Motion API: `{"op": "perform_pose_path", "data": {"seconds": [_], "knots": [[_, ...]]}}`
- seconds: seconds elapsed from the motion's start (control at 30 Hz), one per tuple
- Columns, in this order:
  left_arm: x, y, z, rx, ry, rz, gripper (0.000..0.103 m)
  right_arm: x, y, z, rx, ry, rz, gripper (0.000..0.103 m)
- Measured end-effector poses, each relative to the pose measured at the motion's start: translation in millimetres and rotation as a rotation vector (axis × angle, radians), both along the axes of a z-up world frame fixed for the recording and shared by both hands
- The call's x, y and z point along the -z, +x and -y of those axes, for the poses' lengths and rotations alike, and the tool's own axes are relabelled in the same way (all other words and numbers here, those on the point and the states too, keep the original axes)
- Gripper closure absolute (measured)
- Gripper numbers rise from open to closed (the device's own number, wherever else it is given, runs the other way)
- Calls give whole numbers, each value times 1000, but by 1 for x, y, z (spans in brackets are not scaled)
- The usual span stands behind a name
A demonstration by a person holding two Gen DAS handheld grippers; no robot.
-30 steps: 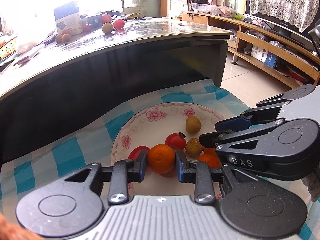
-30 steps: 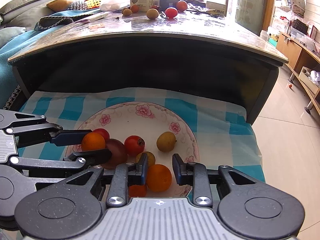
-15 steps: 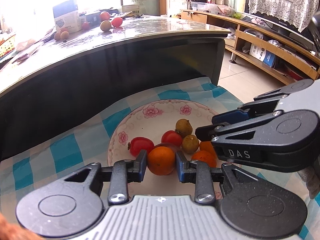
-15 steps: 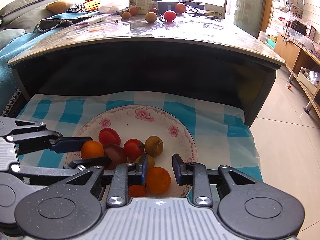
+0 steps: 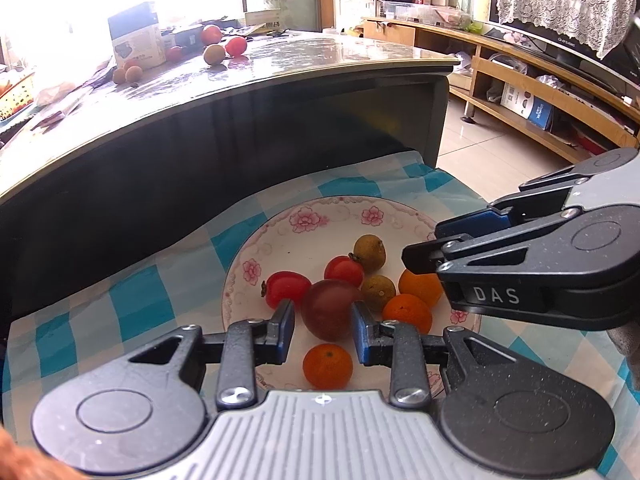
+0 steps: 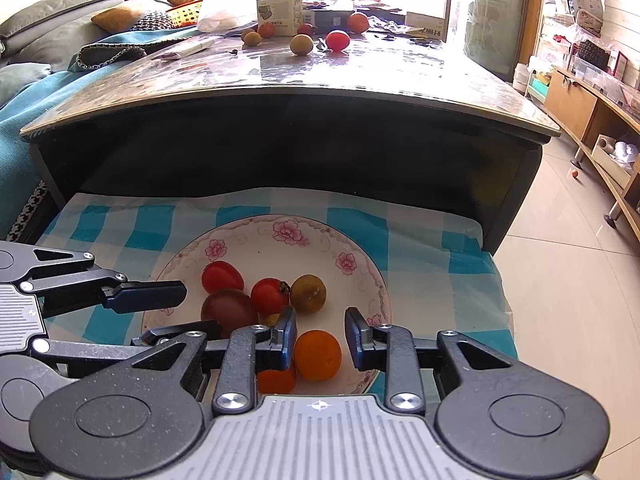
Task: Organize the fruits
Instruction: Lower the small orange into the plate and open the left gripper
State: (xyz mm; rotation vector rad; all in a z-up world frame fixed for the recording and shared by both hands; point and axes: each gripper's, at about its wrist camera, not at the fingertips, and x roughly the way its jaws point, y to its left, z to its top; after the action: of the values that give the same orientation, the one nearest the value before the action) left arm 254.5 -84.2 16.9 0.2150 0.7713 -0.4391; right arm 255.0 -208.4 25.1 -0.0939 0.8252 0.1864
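A flowered plate (image 5: 304, 220) (image 6: 256, 236) on a blue checked cloth holds several fruits: oranges, red tomatoes, brown-green fruits and a dark purple fruit (image 5: 330, 314). My left gripper (image 5: 322, 330) is open and empty above the plate, with a small orange (image 5: 327, 365) lying on the plate below it. My right gripper (image 6: 320, 338) is open above another orange (image 6: 318, 354) that rests at the plate's near rim. Each gripper shows in the other's view, the right one (image 5: 424, 248) and the left one (image 6: 176, 308).
A dark glass-topped table (image 6: 360, 76) rises just behind the cloth, carrying more loose fruit (image 6: 338, 40), a box (image 6: 279, 4) and clutter. A sofa (image 6: 60, 20) stands at left, wooden shelving (image 5: 540, 92) and tiled floor at right.
My left gripper opened and let go of its orange, which now lies on the plate. My right gripper opened wider over its orange. Both grippers pulled back a little.
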Motion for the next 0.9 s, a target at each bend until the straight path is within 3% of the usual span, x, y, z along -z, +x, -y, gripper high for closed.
{"op": "perform_pose_path", "data": {"seconds": [0.37,0.9], "knots": [[-10,-12,0,-43,19,18,63,-7,-19,0,20,11,-5,79],[-19,-26,-3,-102,30,30,51,-14,-36,9,71,52,-10,73]]}}
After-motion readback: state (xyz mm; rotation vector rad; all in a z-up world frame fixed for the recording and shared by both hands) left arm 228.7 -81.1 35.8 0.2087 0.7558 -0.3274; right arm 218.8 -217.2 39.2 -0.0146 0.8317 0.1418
